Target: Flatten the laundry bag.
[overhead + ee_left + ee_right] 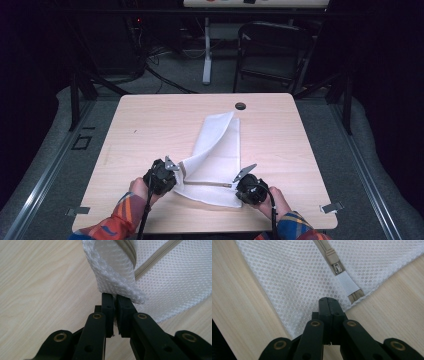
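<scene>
Both tongs, left [170, 170] and right [240, 181], pinch the mesh bag's [220, 150] near corners on the desk [150, 125], its zipper [332, 257] closed; folding seems barely begun.

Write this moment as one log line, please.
scene: white mesh zippered laundry bag on light wooden table | left gripper: shut on bag's lifted edge | right gripper: shut on bag's corner by zipper end
</scene>
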`<action>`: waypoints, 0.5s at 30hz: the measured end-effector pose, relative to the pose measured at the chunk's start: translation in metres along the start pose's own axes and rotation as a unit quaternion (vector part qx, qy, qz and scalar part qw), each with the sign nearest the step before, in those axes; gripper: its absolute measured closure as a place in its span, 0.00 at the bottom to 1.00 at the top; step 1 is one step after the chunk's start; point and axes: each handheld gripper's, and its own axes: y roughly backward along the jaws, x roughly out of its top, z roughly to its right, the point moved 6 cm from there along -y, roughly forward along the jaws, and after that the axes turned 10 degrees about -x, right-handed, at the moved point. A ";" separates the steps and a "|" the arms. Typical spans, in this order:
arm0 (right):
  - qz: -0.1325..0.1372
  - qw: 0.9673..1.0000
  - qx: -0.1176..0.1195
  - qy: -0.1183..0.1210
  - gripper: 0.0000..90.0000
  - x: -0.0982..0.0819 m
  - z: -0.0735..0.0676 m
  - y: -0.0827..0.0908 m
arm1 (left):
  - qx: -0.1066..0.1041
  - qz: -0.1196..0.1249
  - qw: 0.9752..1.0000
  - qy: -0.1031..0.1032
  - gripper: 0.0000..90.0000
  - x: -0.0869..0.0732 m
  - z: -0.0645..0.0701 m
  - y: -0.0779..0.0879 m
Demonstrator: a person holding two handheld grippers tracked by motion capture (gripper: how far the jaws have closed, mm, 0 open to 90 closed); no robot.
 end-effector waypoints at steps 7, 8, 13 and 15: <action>0.000 1.000 -0.001 0.001 1.00 0.000 0.001 0.000 | -0.010 -0.011 1.000 0.012 0.94 -0.006 -0.003 0.000; 0.000 1.000 -0.002 0.000 1.00 0.000 0.000 0.000 | -0.010 -0.012 1.000 0.013 0.94 -0.006 -0.003 -0.001; 0.000 1.000 -0.003 0.000 1.00 0.000 0.001 0.000 | -0.013 -0.017 1.000 0.017 0.94 -0.008 -0.003 -0.001; 0.001 1.000 -0.003 0.000 1.00 0.000 0.001 0.000 | -0.014 -0.017 1.000 0.019 0.94 -0.009 -0.004 -0.001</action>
